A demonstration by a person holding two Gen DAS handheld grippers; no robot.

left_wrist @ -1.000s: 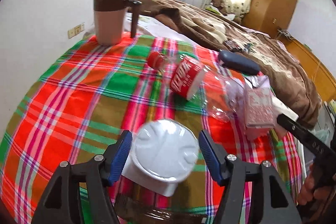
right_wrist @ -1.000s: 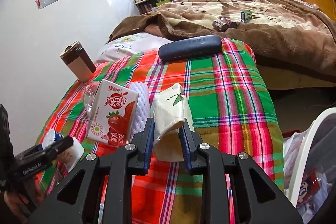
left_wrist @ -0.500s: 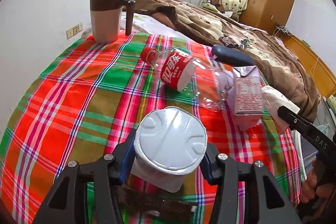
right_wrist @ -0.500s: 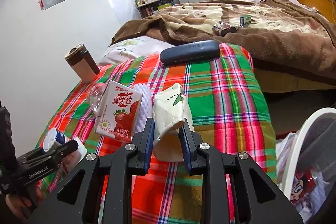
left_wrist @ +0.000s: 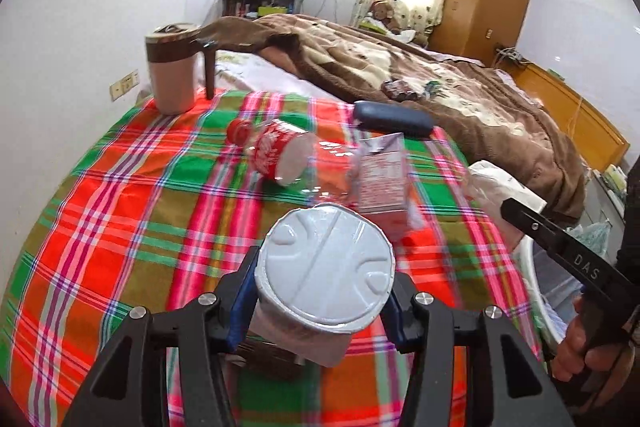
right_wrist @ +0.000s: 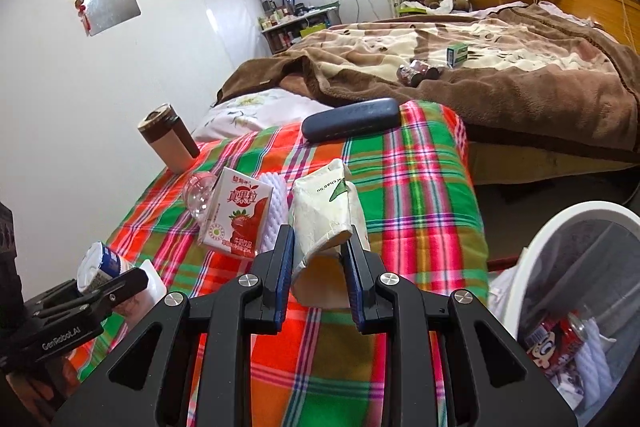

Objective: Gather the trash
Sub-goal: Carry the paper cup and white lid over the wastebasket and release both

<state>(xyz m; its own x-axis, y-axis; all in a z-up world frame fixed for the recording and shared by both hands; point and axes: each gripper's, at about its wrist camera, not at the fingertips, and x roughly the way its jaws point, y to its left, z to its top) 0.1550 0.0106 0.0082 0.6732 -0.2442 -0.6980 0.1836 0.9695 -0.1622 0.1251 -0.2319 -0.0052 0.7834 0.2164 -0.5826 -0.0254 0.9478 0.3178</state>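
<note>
My left gripper (left_wrist: 320, 303) is shut on a white foil-lidded cup (left_wrist: 324, 267) and holds it above the plaid table (left_wrist: 120, 211); the cup also shows in the right wrist view (right_wrist: 98, 265). My right gripper (right_wrist: 320, 263) is shut on a crumpled white tissue pack (right_wrist: 324, 215), lifted off the table. A strawberry milk carton (right_wrist: 236, 215) and an empty cola bottle (left_wrist: 280, 155) lie on the cloth. A white trash bin (right_wrist: 560, 267) with trash inside stands right of the table.
A brown lidded mug (left_wrist: 174, 71) stands at the table's far left corner. A dark blue case (left_wrist: 394, 119) lies at the far edge. A bed with a brown blanket (left_wrist: 440, 79) lies beyond. A white ribbed object (right_wrist: 276, 207) sits behind the carton.
My left gripper closed on the white cup and lifted it. My right gripper kept hold of the tissue pack and rose slightly, with the bin coming more into view.
</note>
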